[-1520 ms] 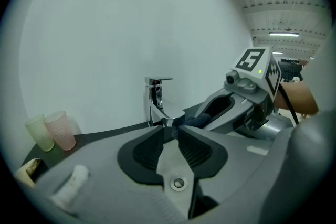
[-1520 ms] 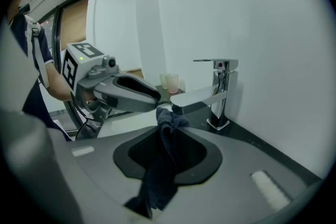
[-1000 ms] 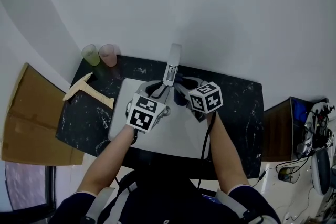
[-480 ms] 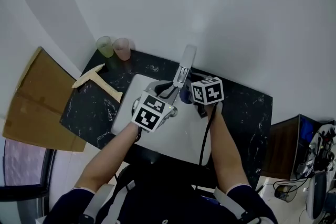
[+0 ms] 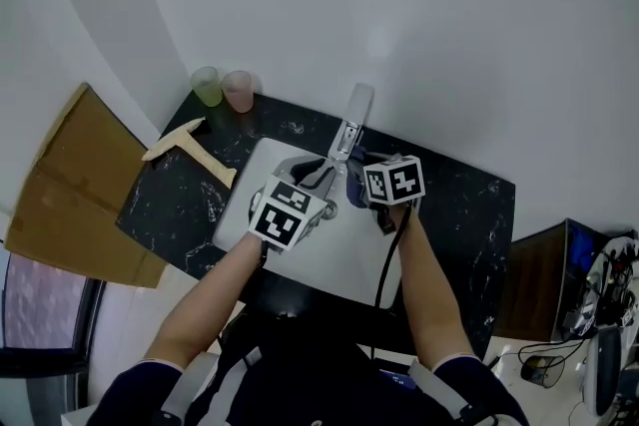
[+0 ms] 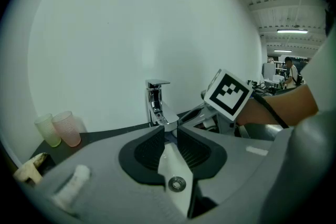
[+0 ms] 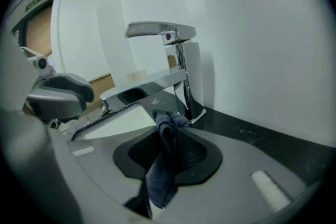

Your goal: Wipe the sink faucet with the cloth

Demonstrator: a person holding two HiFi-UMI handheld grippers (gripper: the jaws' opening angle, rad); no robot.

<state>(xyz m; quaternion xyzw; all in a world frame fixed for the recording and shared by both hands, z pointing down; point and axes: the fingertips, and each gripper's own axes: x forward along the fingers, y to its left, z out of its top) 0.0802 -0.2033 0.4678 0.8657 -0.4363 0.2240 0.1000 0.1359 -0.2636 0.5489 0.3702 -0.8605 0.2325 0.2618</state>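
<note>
The chrome faucet (image 5: 351,123) stands at the back of the white sink (image 5: 349,254). My right gripper (image 7: 169,131) is shut on a dark blue cloth (image 7: 163,165). The cloth's bunched end touches the underside of the spout close to the faucet (image 7: 178,60) column. My left gripper (image 6: 169,131) is open. A narrow gap shows between its pads and nothing is in it. The spout tip of the faucet (image 6: 164,118) sits just past its fingertips, above the basin and drain (image 6: 176,184). In the head view both grippers meet at the spout, left gripper (image 5: 316,177) and right gripper (image 5: 351,179).
The sink is set in a black marbled counter (image 5: 459,214) against a white wall. A green cup (image 5: 207,85) and a pink cup (image 5: 238,91) stand at the back left. A wooden T-shaped piece (image 5: 190,150) lies near them. Cardboard (image 5: 70,185) leans at the left.
The right gripper with the cloth has sunk a little along the faucet. The left gripper has stayed at the spout tip. The head view has shifted.
</note>
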